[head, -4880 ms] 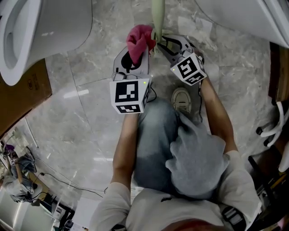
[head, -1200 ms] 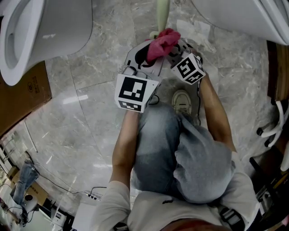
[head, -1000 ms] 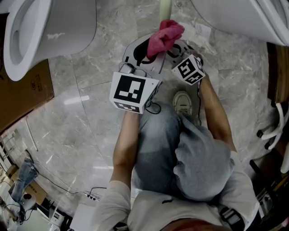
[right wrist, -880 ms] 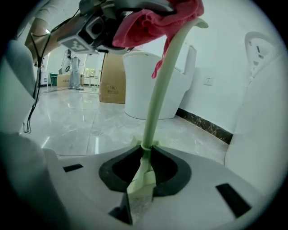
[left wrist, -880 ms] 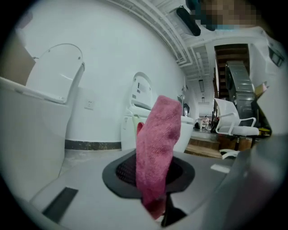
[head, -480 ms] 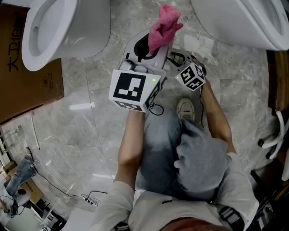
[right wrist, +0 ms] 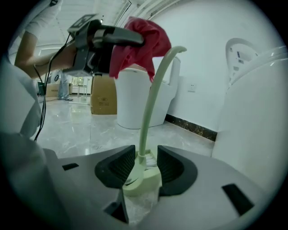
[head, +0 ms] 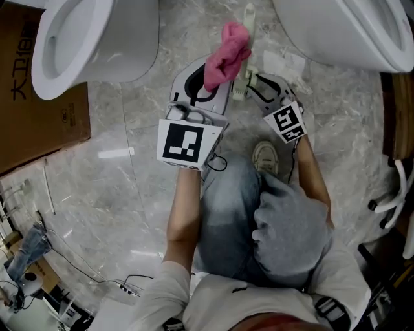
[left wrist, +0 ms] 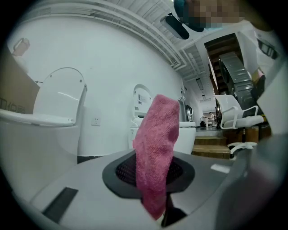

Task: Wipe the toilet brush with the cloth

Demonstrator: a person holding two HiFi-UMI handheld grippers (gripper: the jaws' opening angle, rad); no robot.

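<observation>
A pale green toilet brush (right wrist: 150, 112) stands upright in its holder (head: 240, 88) on the floor. My right gripper (right wrist: 145, 166) has just been opening. Its jaws now stand open on either side of the brush's lower handle, with a small gap on each side. My left gripper (left wrist: 155, 197) is shut on a pink cloth (left wrist: 155, 148), which it holds up beside the handle's curved top end (head: 248, 18). The right gripper view shows the cloth (right wrist: 139, 45) touching or just left of that top end.
One white toilet (head: 97, 39) stands at the left and another (head: 343, 32) at the right. A cardboard box (head: 32, 97) lies left of the first toilet. The person's shoe (head: 264, 155) and knees are just behind the grippers. Cables trail on the marble floor (head: 116, 194).
The left gripper has carried the cloth up the handle and off to the left of its top. The right gripper's jaws have opened around the brush and drawn back a little.
</observation>
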